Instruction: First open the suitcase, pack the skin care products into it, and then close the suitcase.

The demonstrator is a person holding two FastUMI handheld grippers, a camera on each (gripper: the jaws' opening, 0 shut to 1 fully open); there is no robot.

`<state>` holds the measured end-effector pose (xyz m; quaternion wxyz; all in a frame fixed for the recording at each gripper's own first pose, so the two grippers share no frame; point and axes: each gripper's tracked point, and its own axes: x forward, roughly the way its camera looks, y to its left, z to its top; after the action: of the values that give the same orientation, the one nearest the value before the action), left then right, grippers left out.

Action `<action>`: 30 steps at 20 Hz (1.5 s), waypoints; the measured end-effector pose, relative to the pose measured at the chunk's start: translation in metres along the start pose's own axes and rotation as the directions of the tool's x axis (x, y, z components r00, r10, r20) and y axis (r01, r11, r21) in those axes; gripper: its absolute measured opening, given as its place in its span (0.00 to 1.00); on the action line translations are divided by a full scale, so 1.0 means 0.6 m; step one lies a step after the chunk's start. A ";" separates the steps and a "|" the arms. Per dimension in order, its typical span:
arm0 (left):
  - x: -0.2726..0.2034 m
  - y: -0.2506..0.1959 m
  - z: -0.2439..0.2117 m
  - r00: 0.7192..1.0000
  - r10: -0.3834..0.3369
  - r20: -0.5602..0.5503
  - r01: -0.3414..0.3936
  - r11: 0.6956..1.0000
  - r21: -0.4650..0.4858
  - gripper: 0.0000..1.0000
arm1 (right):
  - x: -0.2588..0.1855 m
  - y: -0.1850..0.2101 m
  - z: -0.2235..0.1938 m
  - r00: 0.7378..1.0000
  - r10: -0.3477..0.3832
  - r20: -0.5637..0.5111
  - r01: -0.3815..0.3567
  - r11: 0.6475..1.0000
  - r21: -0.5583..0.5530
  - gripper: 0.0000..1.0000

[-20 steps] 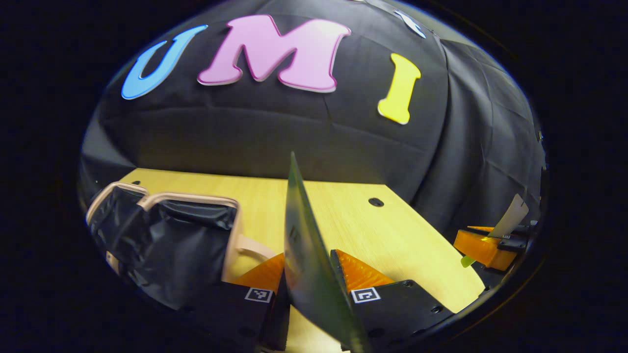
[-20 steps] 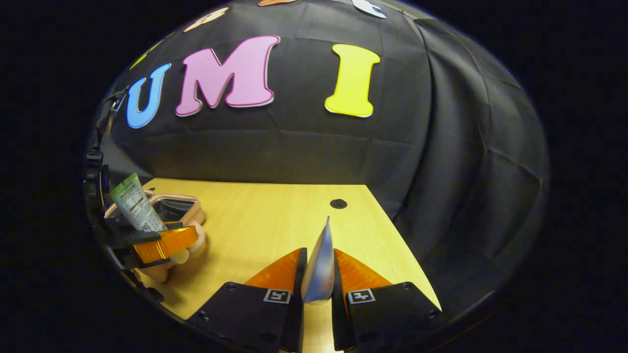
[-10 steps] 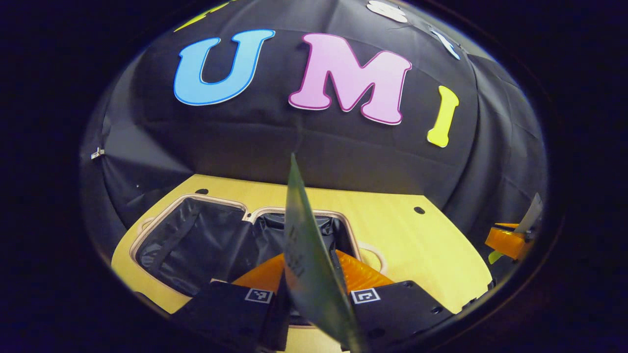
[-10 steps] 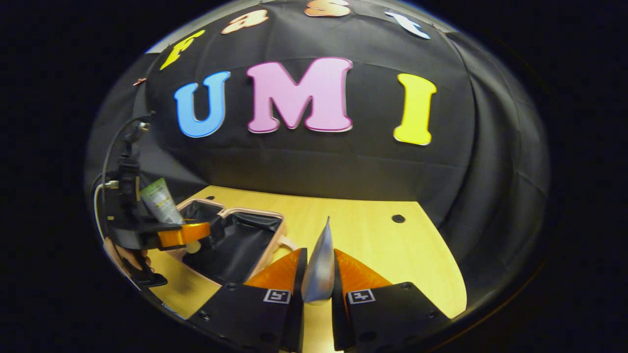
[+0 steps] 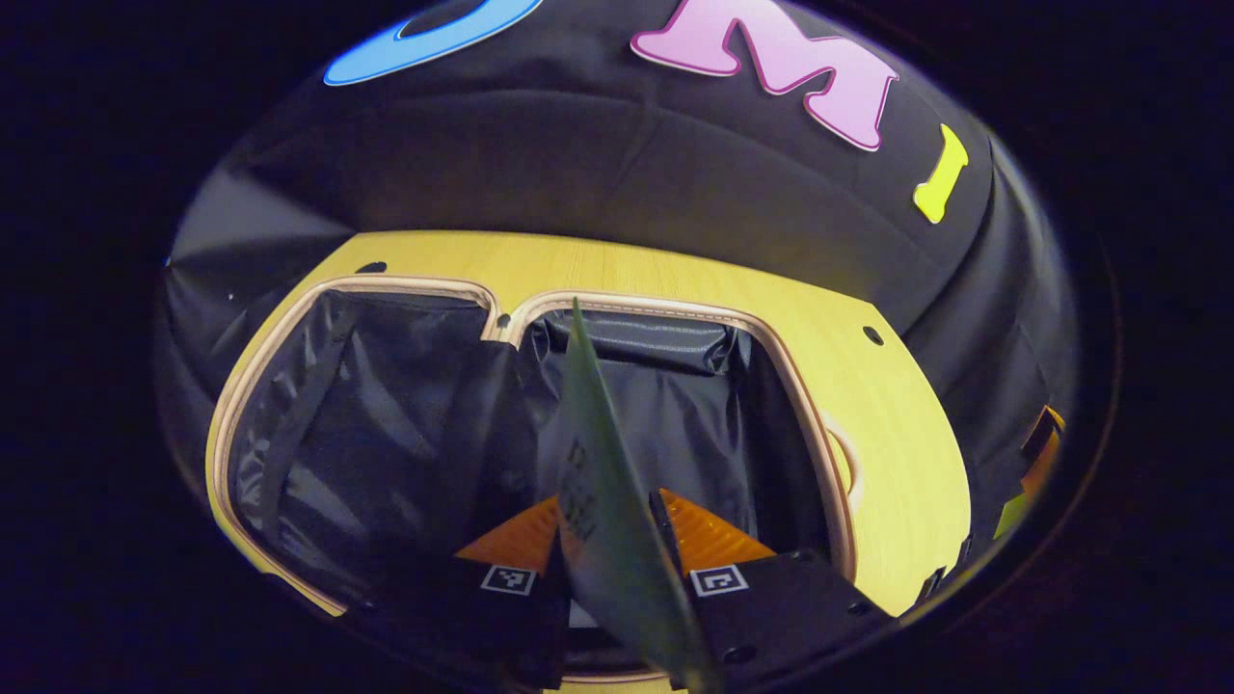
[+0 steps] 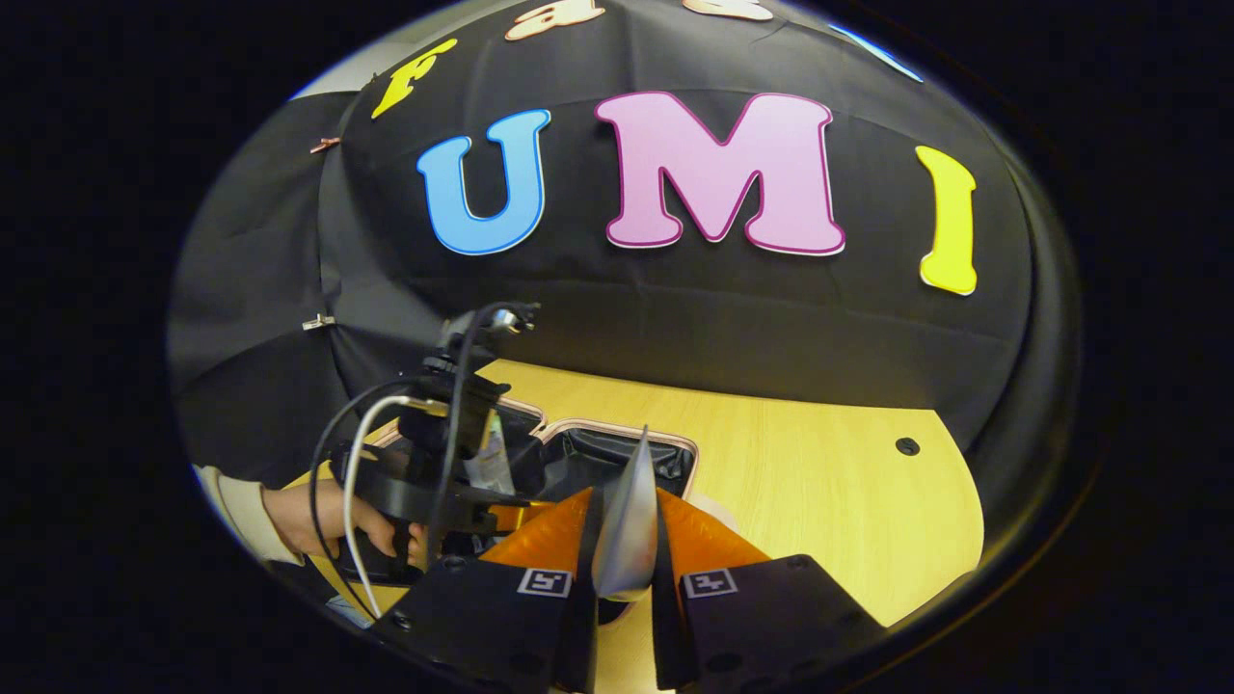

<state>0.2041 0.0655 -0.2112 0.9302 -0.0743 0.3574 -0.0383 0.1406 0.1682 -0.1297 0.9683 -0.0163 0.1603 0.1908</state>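
Note:
The suitcase (image 5: 675, 313) lies open on the wooden table, its two black-lined halves framed by a pale pink rim. My left gripper (image 5: 605, 511) hangs over the right half, shut on a green tube (image 5: 598, 463) that stands edge-on between the fingers. In the right gripper view, my right gripper (image 6: 625, 525) is shut on a silver-blue tube (image 6: 629, 520), also edge-on. Ahead of it to the left, the left gripper (image 6: 501, 511) and the hand (image 6: 323, 516) holding it hover over the suitcase (image 6: 627, 448), with the green tube (image 6: 492, 463) sticking up.
The wooden table (image 6: 819, 501) stretches to the right of the suitcase, with a small dark hole (image 6: 906, 446) near its back corner. The black cloth wall stands close behind. A cable (image 6: 352, 520) trails from the left gripper.
Both grippers have swung left and toward the suitcase. The left gripper now hangs over the open right half, tilted downward. Each still holds its tube.

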 end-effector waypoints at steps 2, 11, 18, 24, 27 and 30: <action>0.030 0.003 -0.016 0.996 0.006 -0.085 -0.007 1.000 -0.005 0.46 | 0.006 -0.001 -0.008 1.000 0.005 -0.024 -0.004 0.999 0.039 0.27; 0.042 0.012 -0.020 0.975 0.092 -0.202 -0.088 0.996 0.032 0.52 | 0.040 -0.064 -0.038 0.990 -0.003 -0.143 0.017 0.995 0.095 0.27; -0.103 0.064 0.084 0.964 0.206 0.167 -0.201 0.978 -0.051 0.98 | 0.072 -0.039 -0.051 0.977 0.037 -0.209 -0.016 0.995 0.103 0.27; -0.261 0.156 0.068 0.913 0.283 0.293 -0.267 0.959 -0.094 0.99 | 0.166 0.013 -0.144 0.905 0.035 -0.425 0.012 0.994 0.107 0.27; -0.295 0.178 0.035 0.906 0.300 0.299 -0.278 0.954 -0.113 0.99 | 0.197 0.032 -0.200 0.851 -0.002 -0.525 0.053 0.995 0.083 0.27; -0.309 0.177 0.004 0.913 0.293 0.283 -0.269 0.956 -0.121 0.99 | 0.196 0.031 -0.230 0.808 -0.052 -0.586 0.105 0.993 0.057 0.27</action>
<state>0.0703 0.1938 -0.1047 0.9655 -0.0641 0.2212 0.1216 0.1948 0.2155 -0.2975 0.8792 -0.0389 0.4569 0.1294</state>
